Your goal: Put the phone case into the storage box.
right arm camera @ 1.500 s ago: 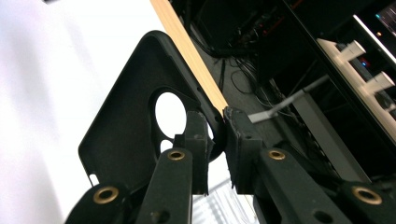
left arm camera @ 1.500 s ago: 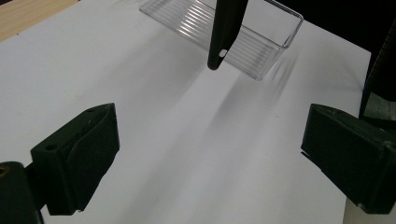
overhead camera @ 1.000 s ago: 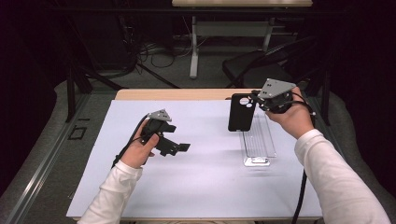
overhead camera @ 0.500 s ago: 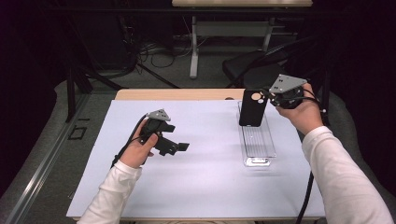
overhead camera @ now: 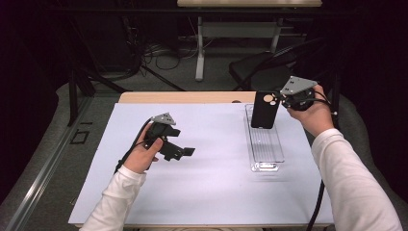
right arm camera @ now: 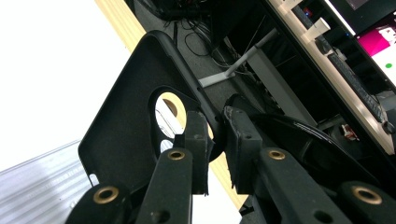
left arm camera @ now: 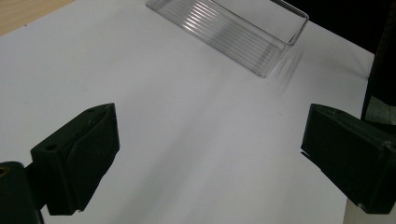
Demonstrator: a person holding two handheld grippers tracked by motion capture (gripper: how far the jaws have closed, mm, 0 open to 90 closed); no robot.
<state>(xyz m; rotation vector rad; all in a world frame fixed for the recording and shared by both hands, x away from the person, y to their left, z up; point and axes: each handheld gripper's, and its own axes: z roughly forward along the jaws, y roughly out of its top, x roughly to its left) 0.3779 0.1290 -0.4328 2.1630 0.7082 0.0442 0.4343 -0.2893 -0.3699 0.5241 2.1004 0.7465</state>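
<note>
A clear tray (overhead camera: 265, 144) lies on the white sheet (overhead camera: 211, 173) right of centre frame. The phone case (overhead camera: 265, 109) hangs above the tray's far end; the left gripper (overhead camera: 180, 151) sits left of centre.

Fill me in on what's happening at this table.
A person works at a white-covered table with a gripper in each hand. The right gripper is shut on the edge of a black phone case, holding it upright over the far end of a clear plastic tray. The case hangs above the tray, not yet set down in it. The left gripper hovers open and empty over the bare table to the left.
</note>
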